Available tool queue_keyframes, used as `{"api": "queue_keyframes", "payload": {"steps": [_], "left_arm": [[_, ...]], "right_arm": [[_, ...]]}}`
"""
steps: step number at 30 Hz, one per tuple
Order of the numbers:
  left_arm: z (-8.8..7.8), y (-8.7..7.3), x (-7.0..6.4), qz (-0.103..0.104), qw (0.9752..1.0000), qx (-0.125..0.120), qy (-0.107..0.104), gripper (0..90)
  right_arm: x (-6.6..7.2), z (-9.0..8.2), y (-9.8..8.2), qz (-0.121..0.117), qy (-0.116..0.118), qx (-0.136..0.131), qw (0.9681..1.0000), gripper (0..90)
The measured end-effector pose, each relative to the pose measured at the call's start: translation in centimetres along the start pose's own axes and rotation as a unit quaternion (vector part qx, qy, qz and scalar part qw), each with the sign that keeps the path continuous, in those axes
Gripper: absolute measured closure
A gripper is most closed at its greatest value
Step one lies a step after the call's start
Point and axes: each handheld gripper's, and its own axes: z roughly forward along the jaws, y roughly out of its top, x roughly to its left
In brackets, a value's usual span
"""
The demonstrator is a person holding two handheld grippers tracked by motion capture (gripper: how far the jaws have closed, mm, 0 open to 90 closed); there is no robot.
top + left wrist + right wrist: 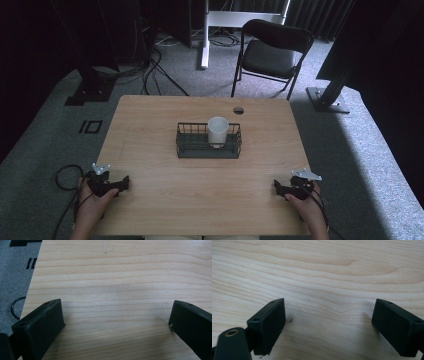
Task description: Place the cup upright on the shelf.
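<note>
Wood-grain table (pixel 165 200) fills the lower half of the high view, and I read the scene across it from left to right. At lower left, my left gripper (pixel 122 183) rests at the near edge, jaws spread wide with nothing between them; the left gripper view confirms bare wood in the gap (pixel 117 322). The left hand (pixel 95 200) wraps the body from behind, forearm entering from the bottom edge, jaws pointing toward frame centre.

At frame centre sits a dark wire basket (pixel 186 148), and a white cup (pixel 218 131) stands upright inside it, toward its right half. I judge this placement keeps the cup equally reachable from either side.

At lower right, my right gripper (pixel 276 187) mirrors the left: jaws parted and empty, as the right gripper view shows (pixel 329 322), with the right hand (pixel 306 205) behind it. Both tools sit well apart from the basket, which I take as a ready posture before any reach.
</note>
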Motion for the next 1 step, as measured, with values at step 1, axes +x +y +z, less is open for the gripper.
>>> {"api": "queue_keyframes", "payload": {"steps": [1], "left_arm": [[0.0, 0.0, 0.0, 0.0, 1.0, 0.0, 0.0, 0.1]], "right_arm": [[0.0, 0.0, 0.0, 0.0, 0.0, 0.0, 1.0, 11.5]]}}
